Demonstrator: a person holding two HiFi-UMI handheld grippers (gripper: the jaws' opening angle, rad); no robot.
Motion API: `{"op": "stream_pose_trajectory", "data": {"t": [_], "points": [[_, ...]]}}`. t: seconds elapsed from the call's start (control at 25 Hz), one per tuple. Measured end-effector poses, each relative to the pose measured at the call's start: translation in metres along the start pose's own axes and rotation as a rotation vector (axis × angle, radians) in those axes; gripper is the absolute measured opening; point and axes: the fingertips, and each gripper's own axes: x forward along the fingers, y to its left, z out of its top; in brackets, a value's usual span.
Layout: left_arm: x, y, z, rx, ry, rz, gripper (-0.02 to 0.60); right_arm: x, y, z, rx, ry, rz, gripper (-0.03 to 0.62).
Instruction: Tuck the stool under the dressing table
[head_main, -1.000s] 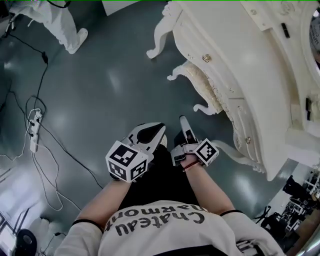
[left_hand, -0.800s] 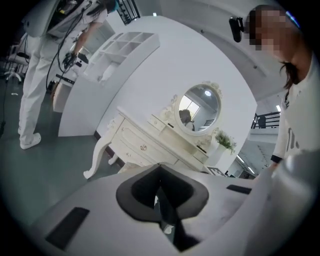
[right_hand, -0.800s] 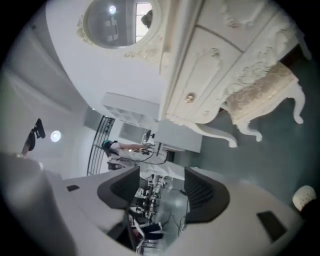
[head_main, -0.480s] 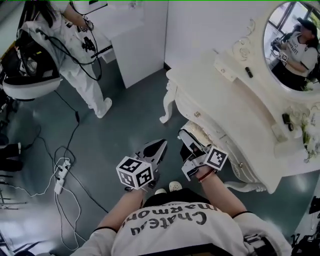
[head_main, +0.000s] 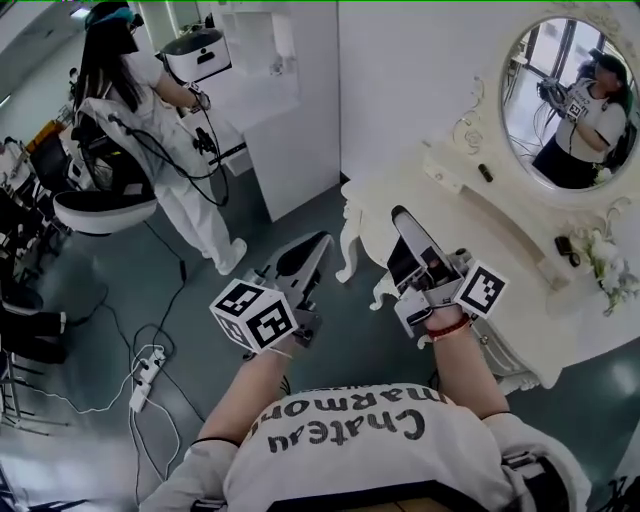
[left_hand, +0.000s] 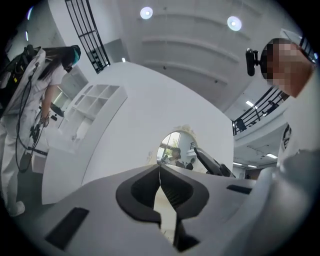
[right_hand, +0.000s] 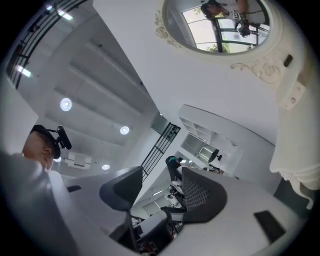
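Note:
The white ornate dressing table (head_main: 470, 215) with its oval mirror (head_main: 565, 95) stands at the right of the head view. Under its front edge I see only one curved white leg of the stool (head_main: 383, 292); the rest is hidden behind my right gripper. My left gripper (head_main: 315, 245) is shut with nothing in it and hangs in the air left of the table; its pads (left_hand: 160, 172) meet. My right gripper (head_main: 405, 240) is held up before the table front. Its jaws are closing but still stand wide, with nothing between them (right_hand: 160, 192). The mirror (right_hand: 220, 20) shows above them.
A person in a white suit (head_main: 170, 130) stands at the back left beside a chair (head_main: 100, 205) and a white cabinet (head_main: 285, 130). Cables and a power strip (head_main: 145, 370) lie on the grey floor at the left. Small items (head_main: 565, 245) and flowers (head_main: 605, 265) sit on the tabletop.
Both grippers have risen from low near the floor to the height of the tabletop and tilted upward. The head view has lifted from the floor to the room.

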Motion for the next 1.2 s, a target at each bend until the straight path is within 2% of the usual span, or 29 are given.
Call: {"op": "stream_pose_trajectory", "data": {"t": [0.08,0.16,0.24,0.36,0.48,0.56,0.64,0.8,1.04,1.2], "points": [[0.003,-0.014,0.024,-0.003,-0.045,-0.028,0.025,0.005,0.027,0.021,-0.083,-0.034,0.017,0.220],[0.005,-0.027,0.037,0.009,-0.063,-0.045,0.025,0.005,0.049,0.032,-0.185,-0.055,0.007,0.142],[0.002,-0.038,0.042,0.055,-0.072,-0.044,0.025,0.002,0.065,0.032,-0.292,-0.039,-0.007,0.120],[0.002,-0.051,0.041,0.165,-0.058,-0.024,0.025,-0.003,0.077,0.023,-0.529,0.062,-0.049,0.094],[0.009,-0.060,0.032,0.242,-0.016,-0.004,0.025,-0.007,0.070,0.017,-0.794,0.206,-0.137,0.083],[0.014,-0.064,0.029,0.287,0.006,0.014,0.025,-0.011,0.063,0.020,-0.894,0.244,-0.200,0.078],[0.018,-0.067,0.027,0.318,0.015,0.045,0.025,-0.018,0.052,0.026,-0.916,0.255,-0.263,0.077],[0.029,-0.076,0.024,0.318,0.011,0.097,0.025,-0.034,0.036,0.044,-0.880,0.271,-0.346,0.077],[0.051,-0.097,0.011,0.272,-0.010,0.106,0.025,-0.058,0.024,0.055,-0.882,0.343,-0.369,0.077],[0.063,-0.109,-0.001,0.272,0.003,0.103,0.025,-0.073,0.019,0.060,-0.896,0.366,-0.372,0.077]]}}
